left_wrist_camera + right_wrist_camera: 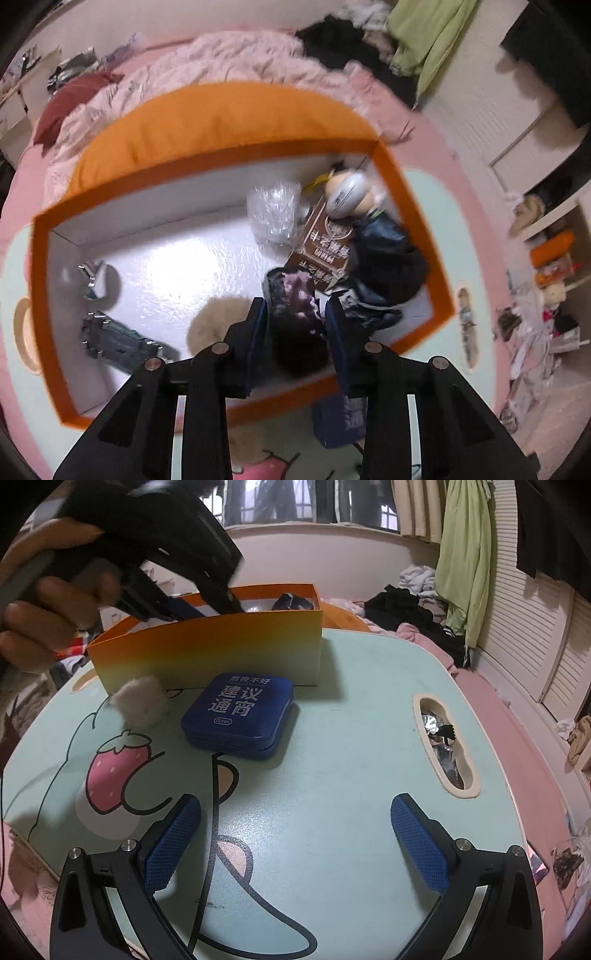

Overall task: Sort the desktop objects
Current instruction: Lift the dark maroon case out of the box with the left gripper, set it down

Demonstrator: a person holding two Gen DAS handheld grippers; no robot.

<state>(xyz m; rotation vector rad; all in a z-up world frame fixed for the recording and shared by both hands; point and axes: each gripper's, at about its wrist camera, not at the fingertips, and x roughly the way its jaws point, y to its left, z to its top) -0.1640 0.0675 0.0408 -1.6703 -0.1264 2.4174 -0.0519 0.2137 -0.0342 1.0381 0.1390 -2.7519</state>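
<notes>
**Left gripper lowers a soft pouch into the box; the tin waits**

The right gripper (295,834) hangs spread wide and empty above the table (351,738). Toward 12 o'clock from it lies the blue tin (238,716), flat, rigid, probably light and slick-lidded; gripping across its short sides seems safest. At the tin's 10 o'clock sits a fluffy pompom (140,701), soft and squashable. Beyond, the left gripper (295,314) is clenched on a dark floral pouch (295,299), limp fabric, over the orange box (229,155).
</notes>
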